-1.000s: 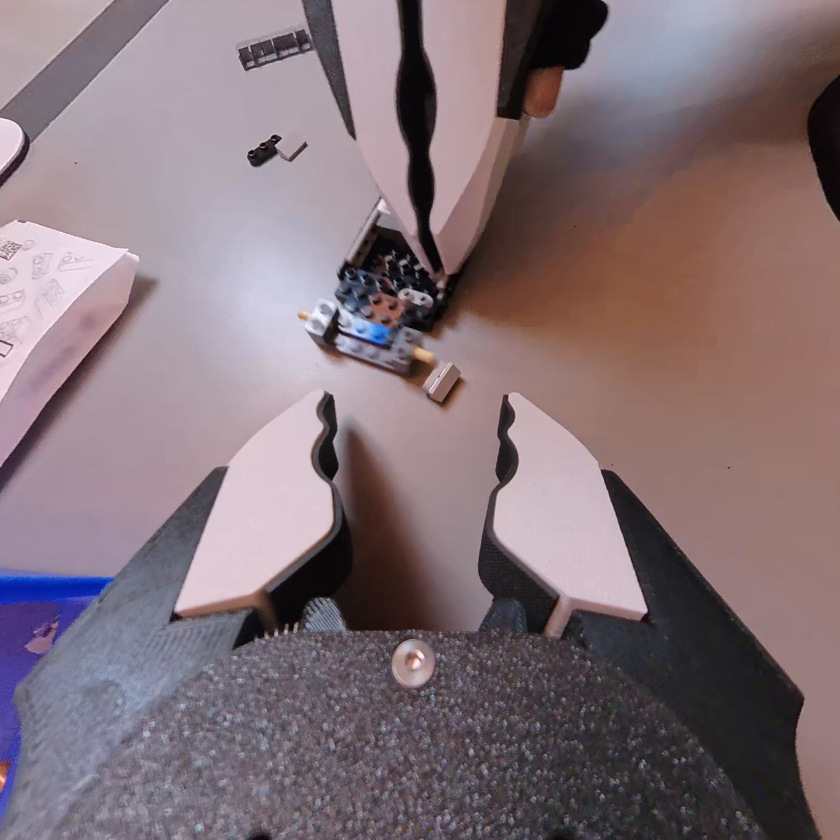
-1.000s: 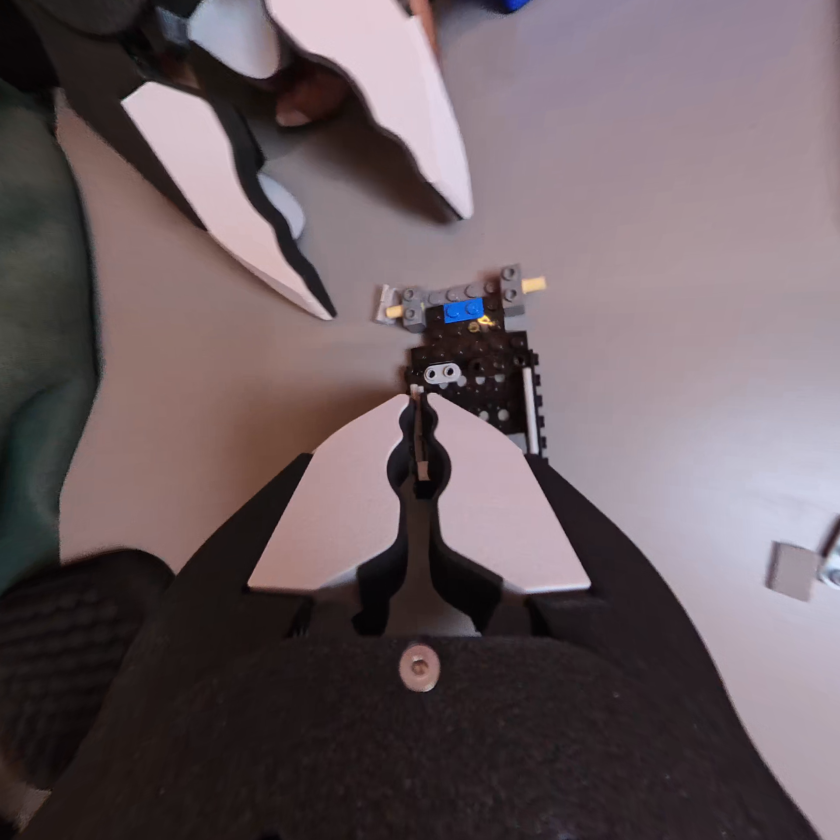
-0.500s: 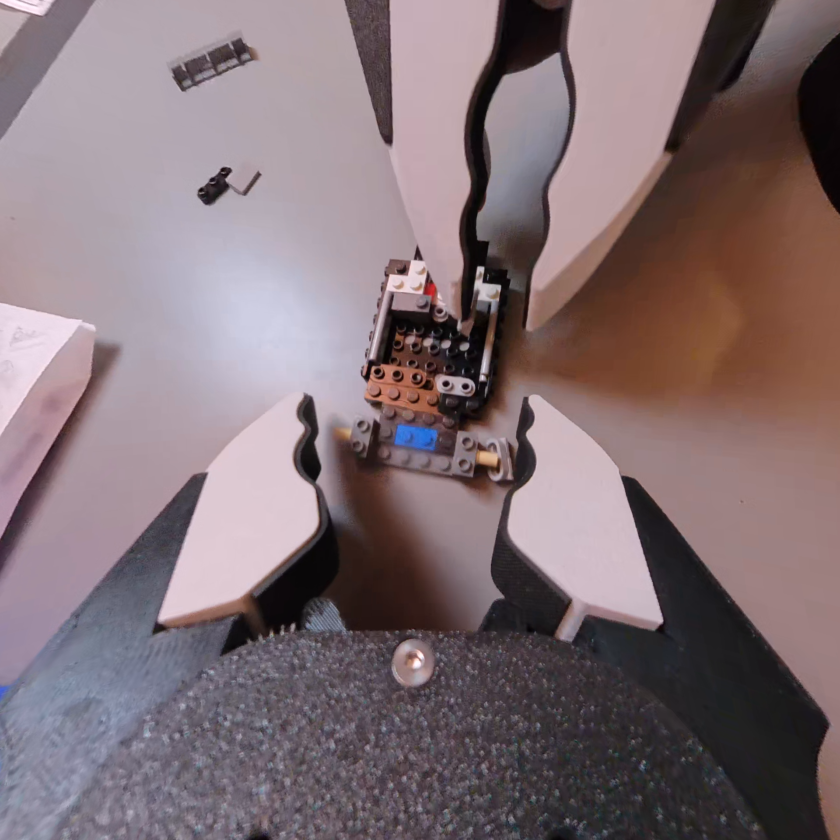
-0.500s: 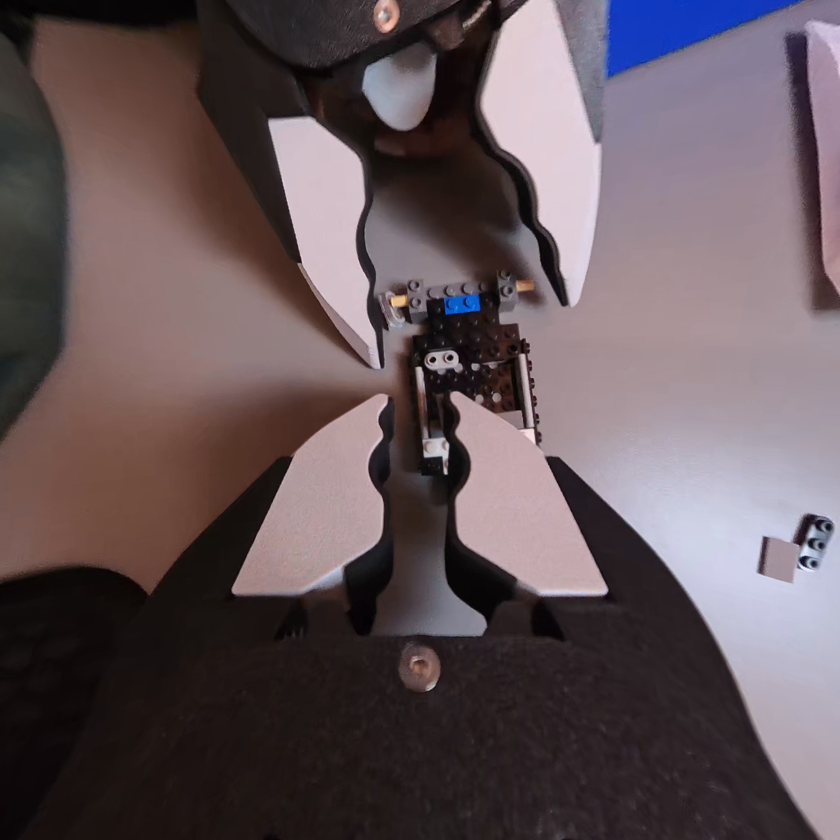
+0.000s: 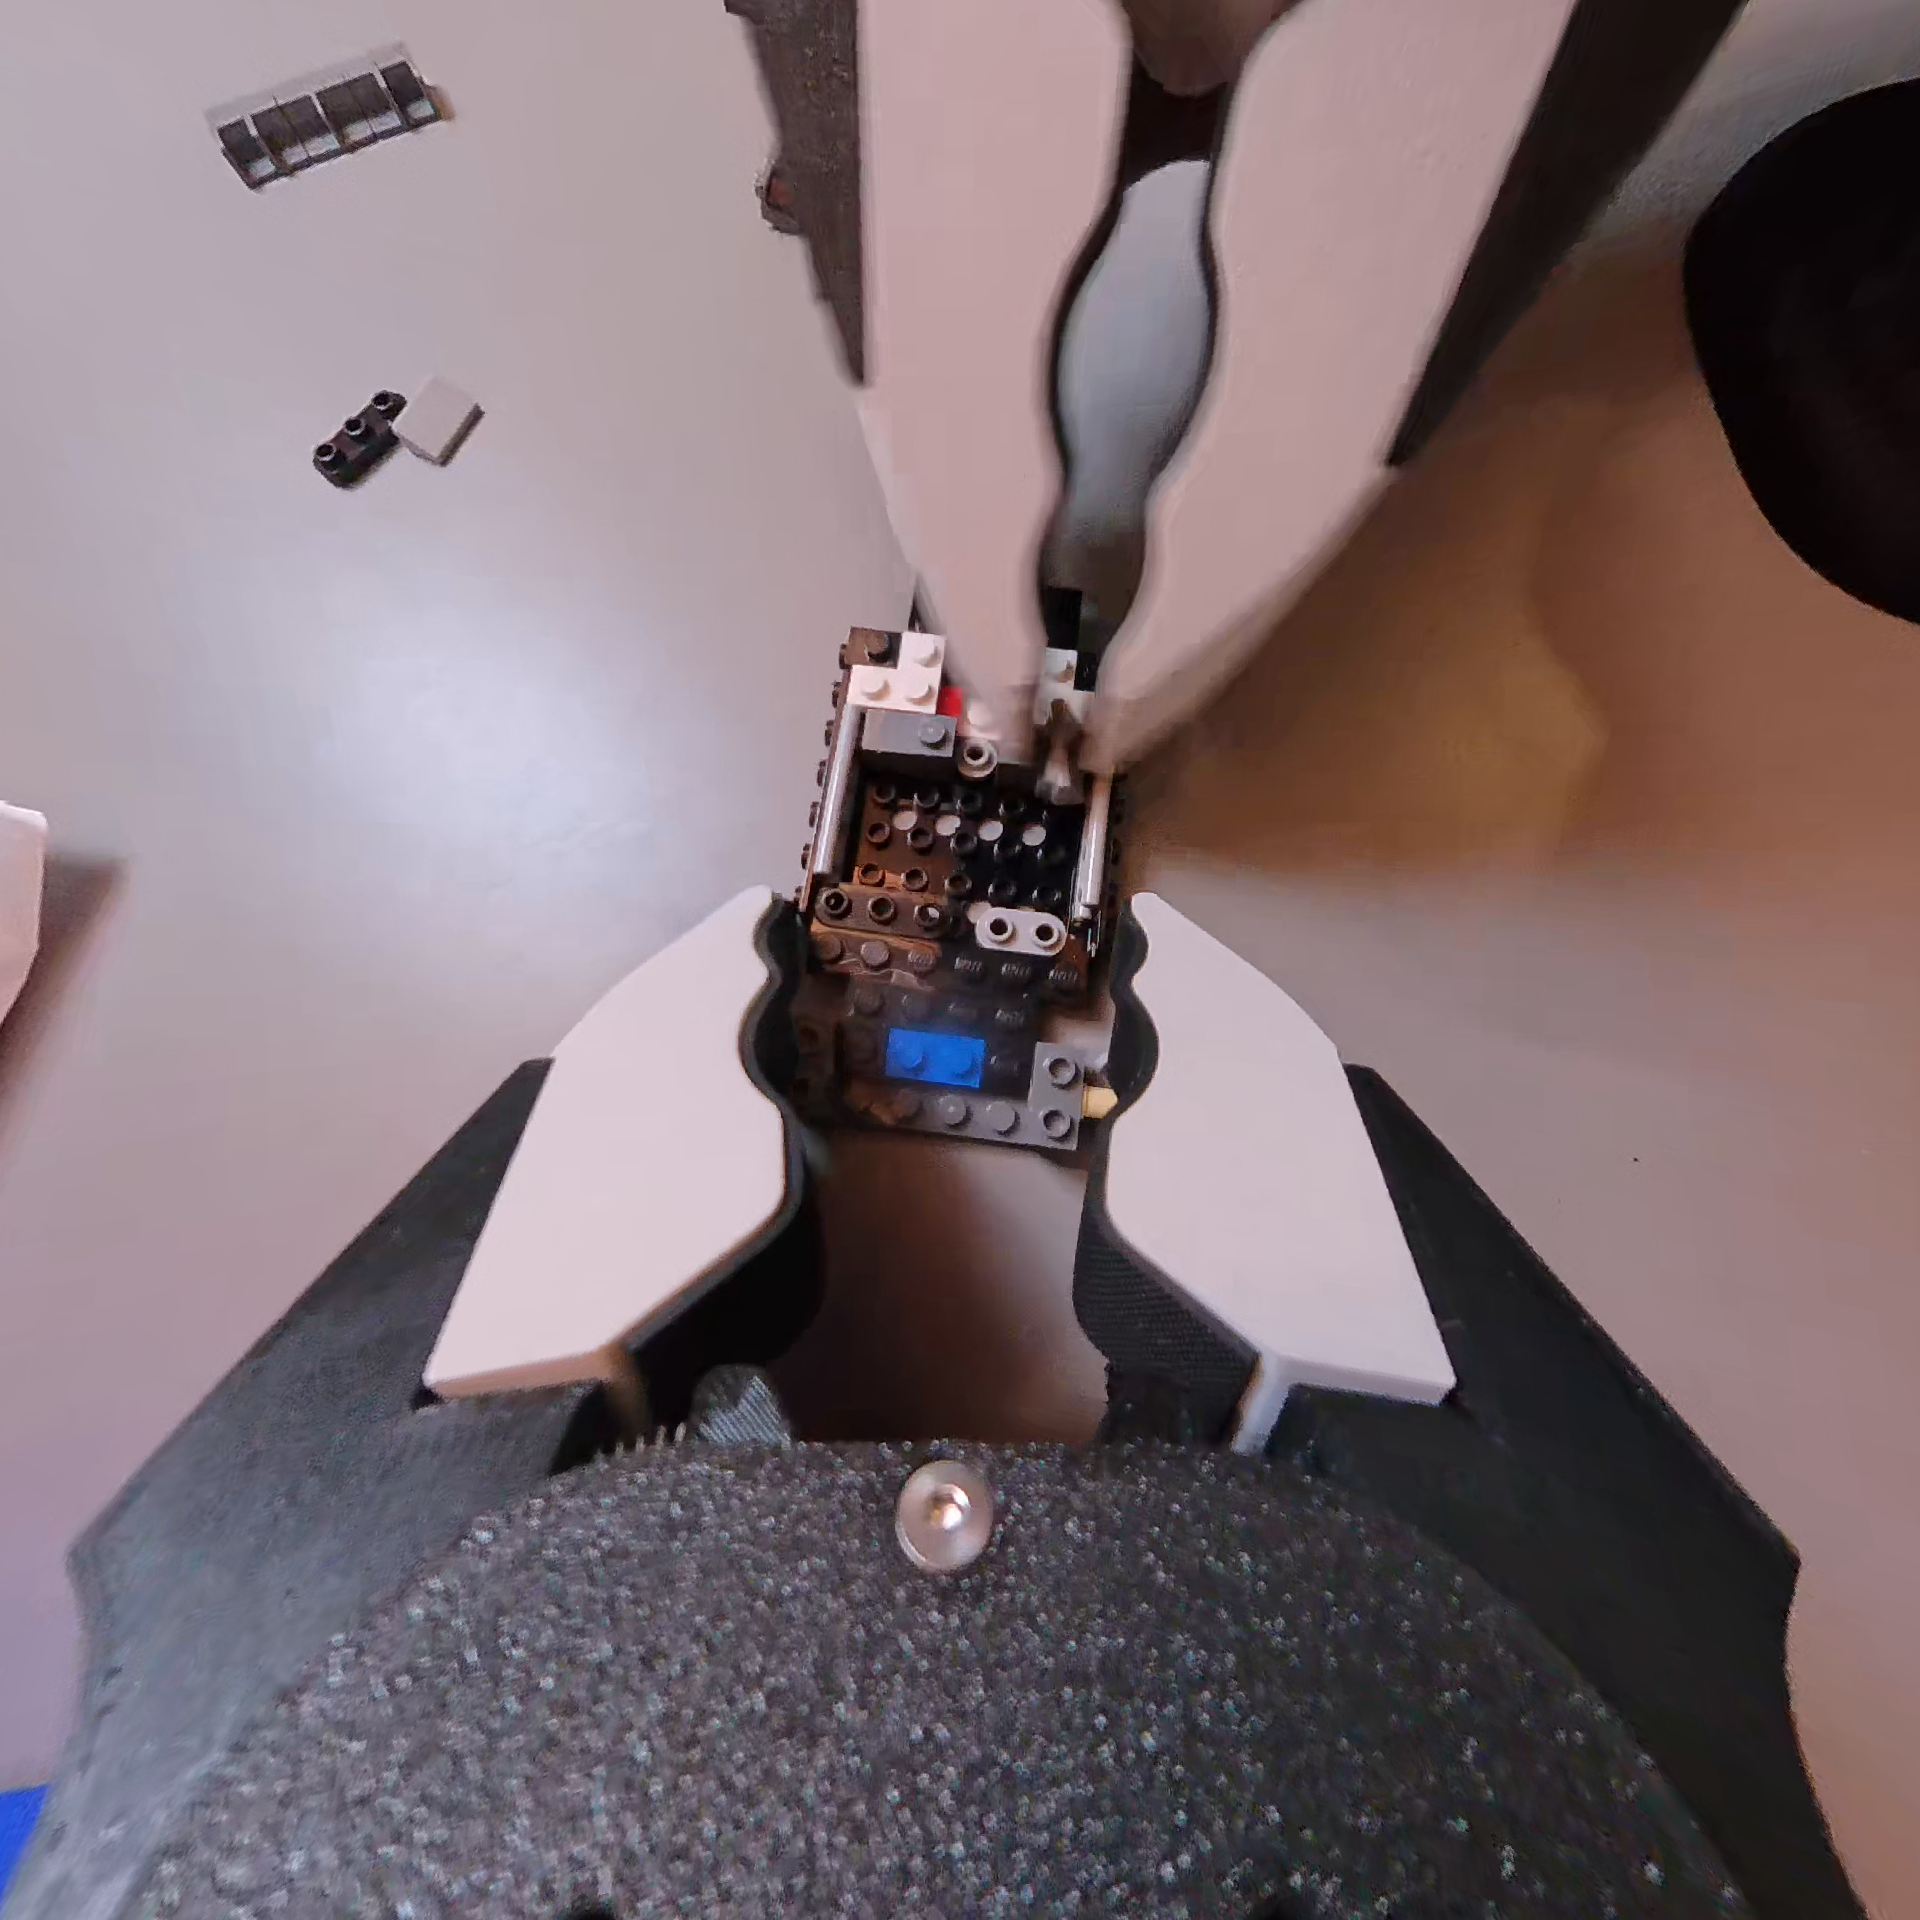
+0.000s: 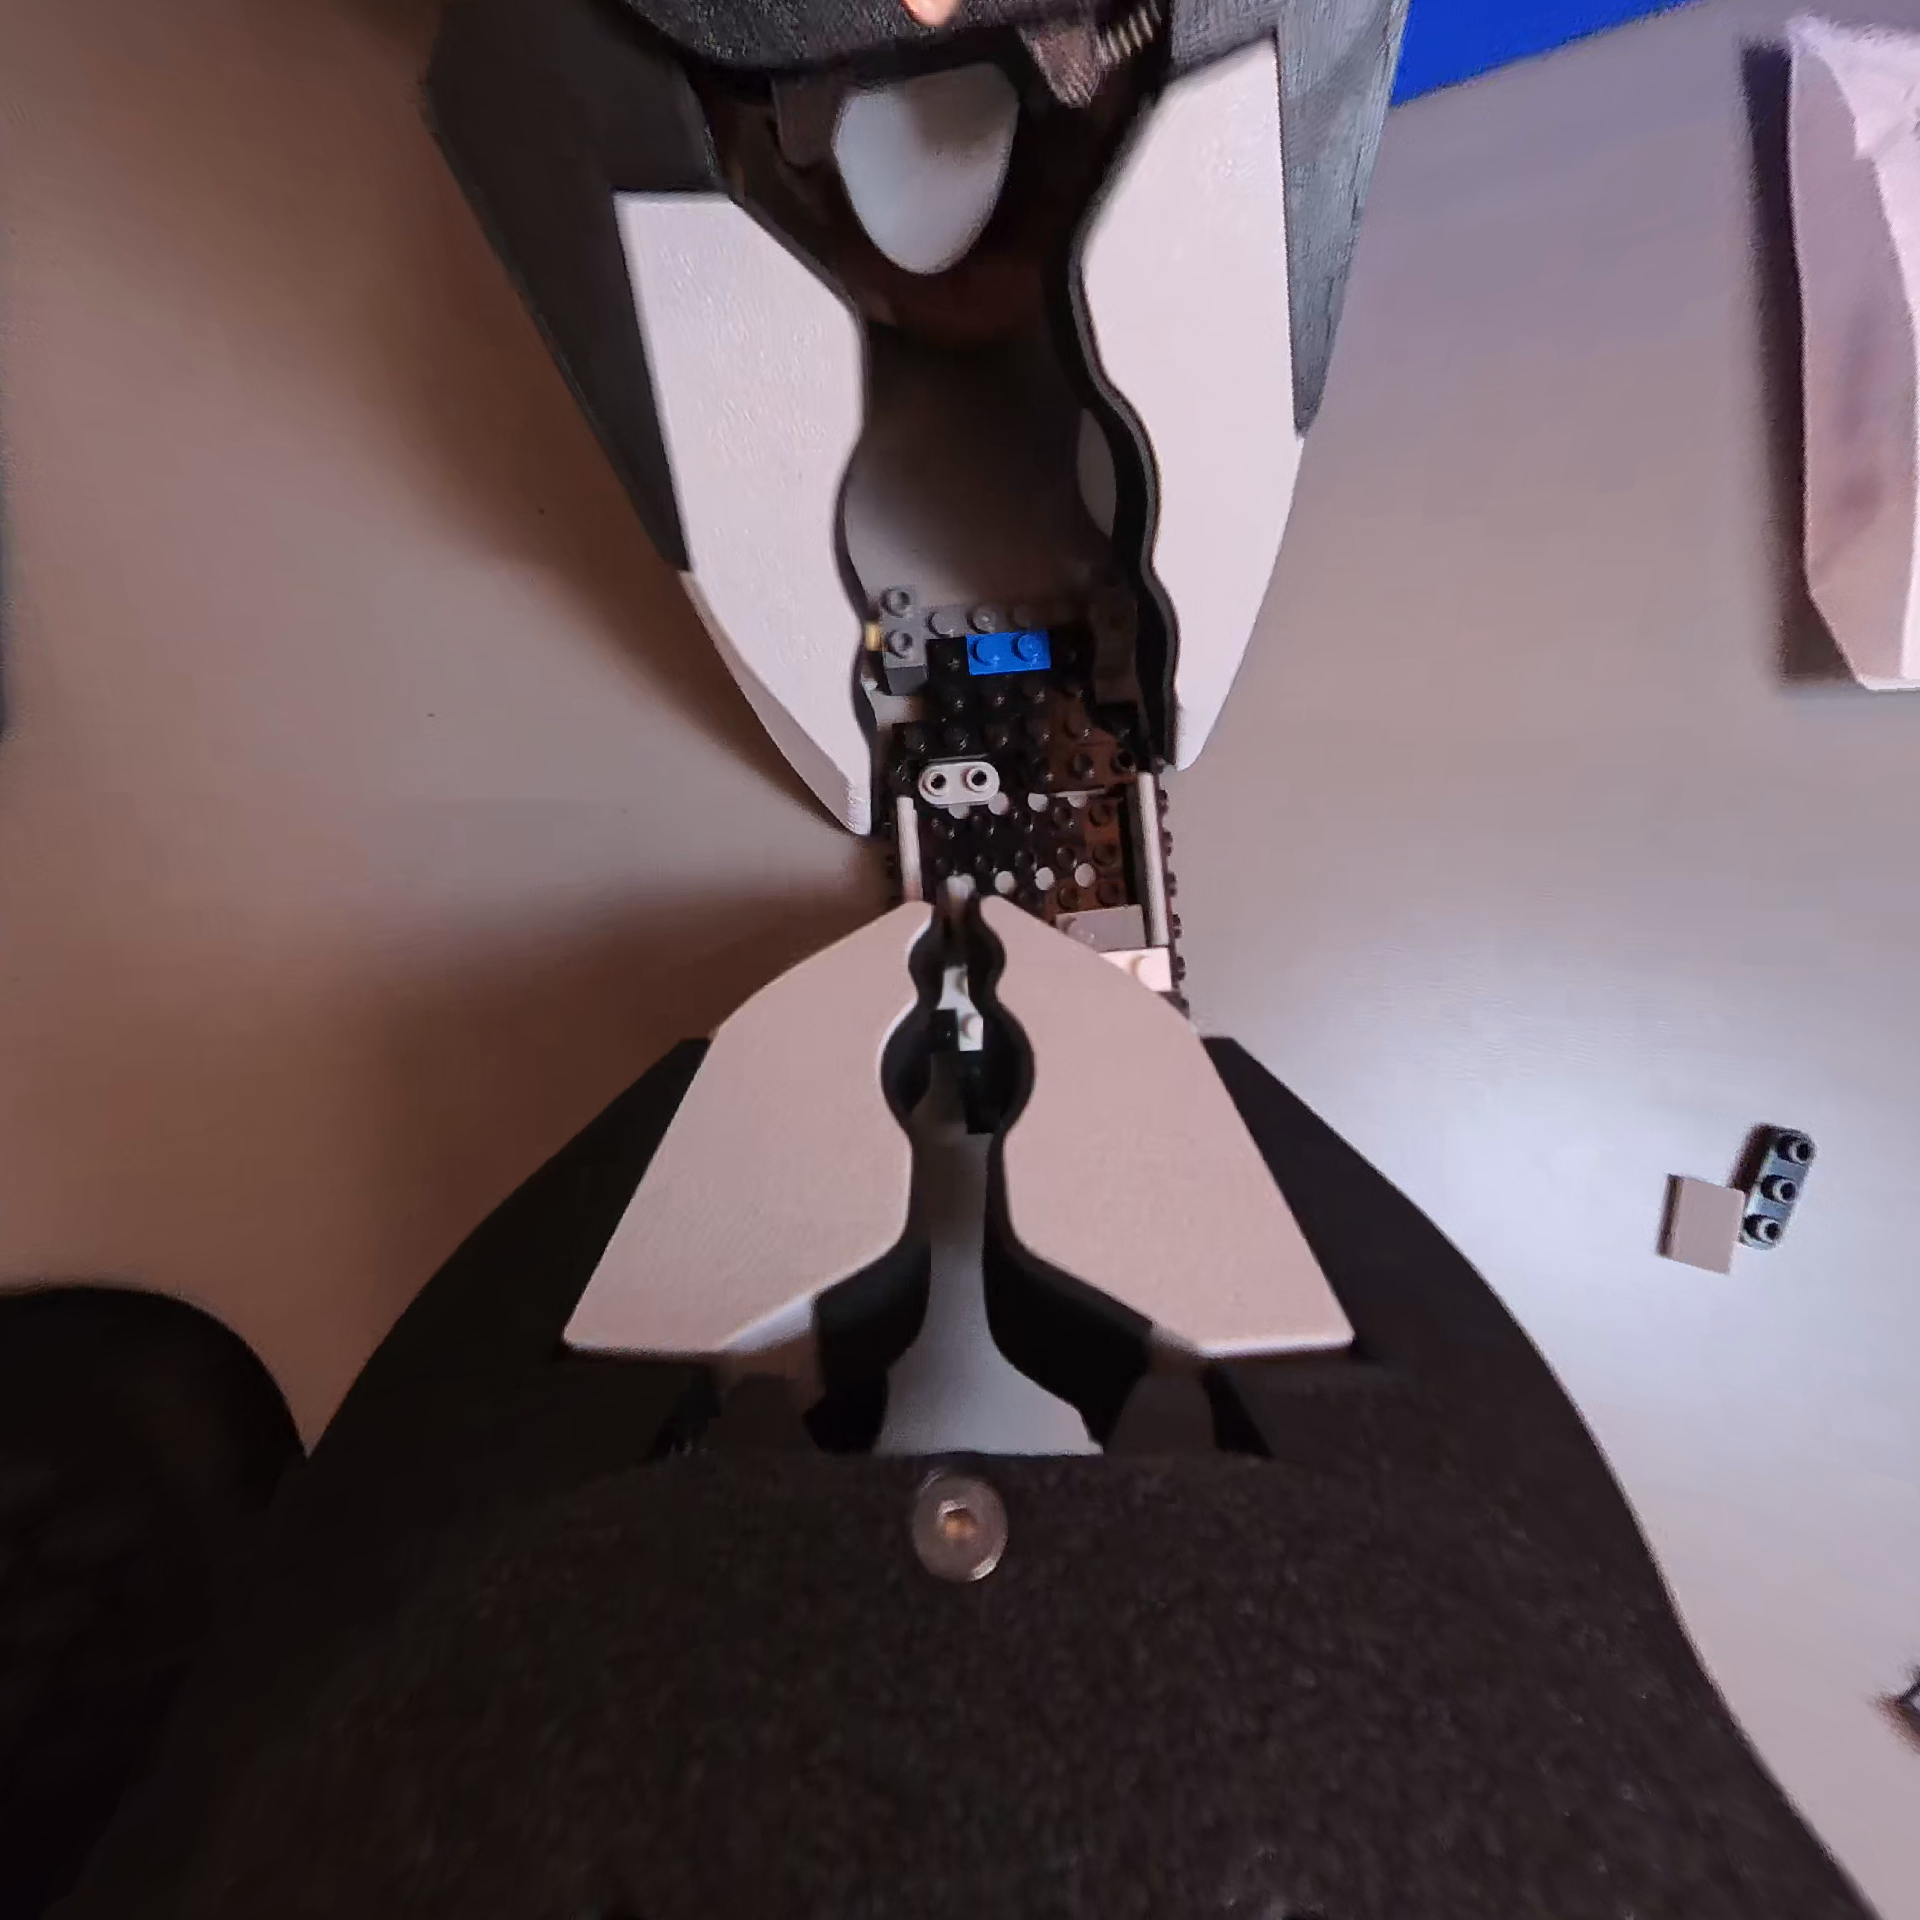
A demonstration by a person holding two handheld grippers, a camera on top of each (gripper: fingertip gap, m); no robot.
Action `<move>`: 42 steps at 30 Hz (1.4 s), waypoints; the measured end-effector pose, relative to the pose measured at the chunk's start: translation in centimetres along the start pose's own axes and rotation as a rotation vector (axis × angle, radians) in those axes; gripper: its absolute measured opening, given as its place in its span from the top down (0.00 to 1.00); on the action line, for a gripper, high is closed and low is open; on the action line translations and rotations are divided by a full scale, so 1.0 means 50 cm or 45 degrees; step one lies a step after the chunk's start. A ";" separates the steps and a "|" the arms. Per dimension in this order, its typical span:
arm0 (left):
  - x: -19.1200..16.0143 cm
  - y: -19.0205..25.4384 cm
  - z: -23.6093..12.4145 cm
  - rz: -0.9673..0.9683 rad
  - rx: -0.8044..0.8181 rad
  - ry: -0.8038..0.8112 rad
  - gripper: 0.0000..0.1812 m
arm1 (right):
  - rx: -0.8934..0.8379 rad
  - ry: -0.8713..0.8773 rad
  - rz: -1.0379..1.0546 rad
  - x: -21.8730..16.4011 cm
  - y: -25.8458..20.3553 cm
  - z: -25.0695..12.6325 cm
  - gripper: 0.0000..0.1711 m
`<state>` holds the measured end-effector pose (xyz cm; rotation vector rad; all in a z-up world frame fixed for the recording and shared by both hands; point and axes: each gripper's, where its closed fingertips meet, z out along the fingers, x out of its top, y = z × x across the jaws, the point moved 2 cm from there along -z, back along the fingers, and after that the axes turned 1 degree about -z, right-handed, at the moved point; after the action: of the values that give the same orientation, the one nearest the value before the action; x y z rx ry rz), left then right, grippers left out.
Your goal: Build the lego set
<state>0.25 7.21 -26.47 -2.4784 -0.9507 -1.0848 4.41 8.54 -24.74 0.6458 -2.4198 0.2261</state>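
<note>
A small brick model (image 5: pixel 966 831), black and brown with grey rails and a blue brick (image 5: pixel 935 1058) at its near end, sits on the grey table. My left gripper (image 5: pixel 951 899) has closed around that near end, with a finger pressed against each side. My right gripper (image 5: pixel 1055 738) comes from the far side and is shut on a small white and black part at the model's far edge. In the right wrist view the right gripper (image 6: pixel 954 909) pinches that part. Beyond it are the model (image 6: pixel 1029 842), the blue brick (image 6: pixel 1008 655) and the left gripper (image 6: pixel 1018 790).
A small black brick (image 5: pixel 358 452) with a grey tile (image 5: pixel 442 421) lies at the left; both show in the right wrist view (image 6: pixel 1782 1190). A grey and black strip piece (image 5: pixel 327 120) lies farther off. A paper booklet (image 6: pixel 1860 416) and a blue tray (image 6: pixel 1507 62) are nearby. Less than 4 cm separates the two grippers' tips. Between my left fingertips and the small black brick (image 5: pixel 358 452) there is roughly 12 cm. Seen from the right wrist view (image 6: pixel 1766 1164) as well.
My left gripper moved forward over the model's near end and narrowed from wide open onto its sides. My right gripper, open half a second ago, closed on the part at the far edge.
</note>
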 end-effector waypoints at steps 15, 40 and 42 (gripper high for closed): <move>0.024 -0.028 -0.033 -0.042 0.133 0.128 0.63 | -0.155 0.152 0.119 -0.010 -0.056 -0.050 0.82; -0.044 0.077 -0.066 0.191 -0.021 -0.010 0.95 | -0.140 0.158 0.133 0.073 -0.085 0.047 0.86; -0.027 0.089 -0.082 0.315 -0.017 0.069 0.95 | -0.118 0.215 0.169 0.083 -0.085 0.043 0.86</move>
<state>0.27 1.29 -24.58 -2.4814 -0.6035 -1.0717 2.54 2.54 -23.93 0.4079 -2.2969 0.2132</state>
